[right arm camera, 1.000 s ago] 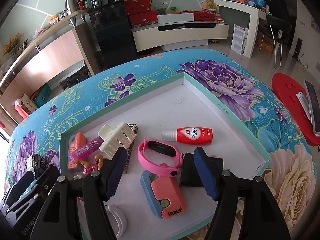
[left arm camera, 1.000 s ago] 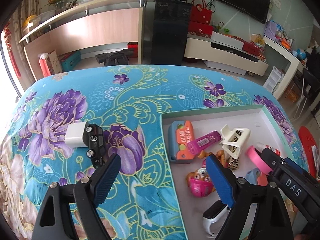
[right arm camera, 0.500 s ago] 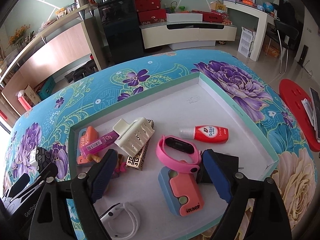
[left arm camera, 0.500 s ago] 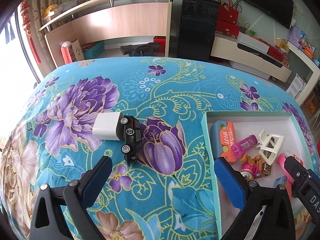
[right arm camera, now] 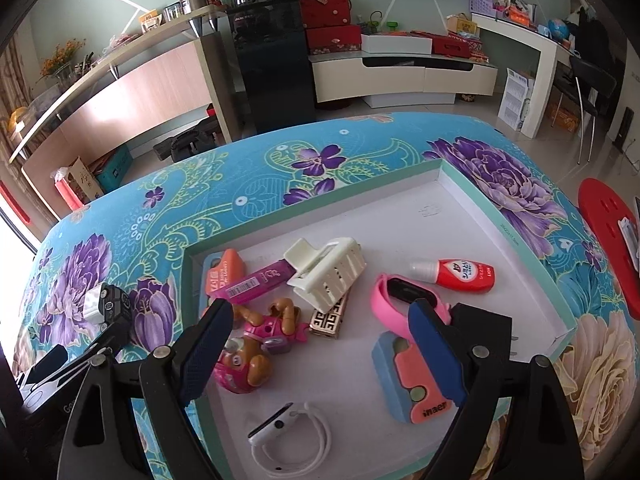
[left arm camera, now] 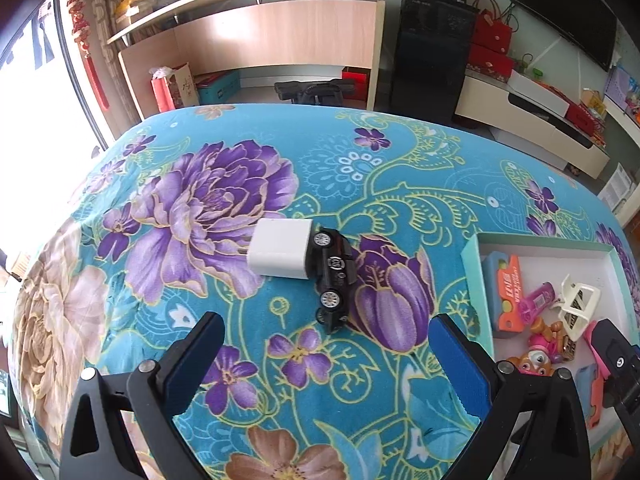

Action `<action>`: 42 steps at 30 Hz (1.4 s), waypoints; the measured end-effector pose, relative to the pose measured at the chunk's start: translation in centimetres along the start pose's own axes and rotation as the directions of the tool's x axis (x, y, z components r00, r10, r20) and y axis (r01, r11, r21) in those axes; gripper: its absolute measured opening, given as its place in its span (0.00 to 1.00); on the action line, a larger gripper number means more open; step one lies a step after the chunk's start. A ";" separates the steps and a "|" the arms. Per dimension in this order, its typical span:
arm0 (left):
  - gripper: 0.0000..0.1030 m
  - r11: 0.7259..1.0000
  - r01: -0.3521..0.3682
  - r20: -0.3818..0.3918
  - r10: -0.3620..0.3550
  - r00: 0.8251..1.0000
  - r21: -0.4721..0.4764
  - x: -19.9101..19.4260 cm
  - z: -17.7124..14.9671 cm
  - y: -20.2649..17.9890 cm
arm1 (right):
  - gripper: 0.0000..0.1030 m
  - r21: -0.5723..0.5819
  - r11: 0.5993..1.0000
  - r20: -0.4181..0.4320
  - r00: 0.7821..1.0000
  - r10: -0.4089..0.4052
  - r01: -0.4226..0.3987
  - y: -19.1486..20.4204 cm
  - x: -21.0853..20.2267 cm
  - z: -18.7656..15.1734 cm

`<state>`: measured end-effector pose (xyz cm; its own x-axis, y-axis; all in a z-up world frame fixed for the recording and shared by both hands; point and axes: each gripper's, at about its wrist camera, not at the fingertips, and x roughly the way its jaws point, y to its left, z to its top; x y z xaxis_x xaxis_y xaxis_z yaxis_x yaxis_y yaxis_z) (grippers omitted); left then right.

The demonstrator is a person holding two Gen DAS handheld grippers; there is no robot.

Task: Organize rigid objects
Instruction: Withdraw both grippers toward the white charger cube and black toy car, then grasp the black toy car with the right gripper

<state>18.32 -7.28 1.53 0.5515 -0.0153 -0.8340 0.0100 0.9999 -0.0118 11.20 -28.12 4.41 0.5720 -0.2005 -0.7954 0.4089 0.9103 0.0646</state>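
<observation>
A black toy car lies on the floral tablecloth, touching a white charger block on its left. My left gripper is open and empty, just short of the car. The car and charger also show at the left of the right wrist view. My right gripper is open and empty above a shallow white tray. The tray holds a pink band, a red glue bottle, a cream hair clip, a pink pup toy and a white watch.
The tray's corner lies right of the car in the left wrist view. A red stool stands beyond the table's right edge. Shelves, a black cabinet and a TV bench stand behind the table.
My left gripper has swung left, away from the tray, and now faces the car and charger. My right gripper has drawn back and shifted left over the tray. Both stay open.
</observation>
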 end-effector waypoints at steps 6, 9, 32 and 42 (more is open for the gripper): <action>1.00 0.996 -0.060 0.002 0.060 0.998 -0.068 -0.1 0.3 3.6 | 0.87 -0.047 0.998 0.011 0.999 0.037 -0.036 2.7 -0.6 -0.3; 1.00 0.992 -0.078 0.003 0.078 0.997 -0.099 -0.3 0.4 5.4 | 0.87 -0.063 0.996 0.009 0.998 0.061 -0.060 3.9 -0.6 -0.6; 1.00 0.951 -0.131 -0.041 0.125 0.991 -0.279 1.6 0.4 13.3 | 0.87 -0.227 0.927 -0.023 0.953 0.303 -0.300 14.3 2.6 -3.0; 1.00 0.941 -0.072 -0.027 0.067 0.997 -0.330 4.2 1.3 13.4 | 0.76 -0.217 0.910 -0.053 0.935 0.351 -0.354 15.9 5.9 -3.4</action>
<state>21.88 6.10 -1.39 0.5285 0.0513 -0.8474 -0.3054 0.9428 -0.1334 18.67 -13.59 -1.31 0.6404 0.1519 -0.7529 0.0149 0.9776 0.2100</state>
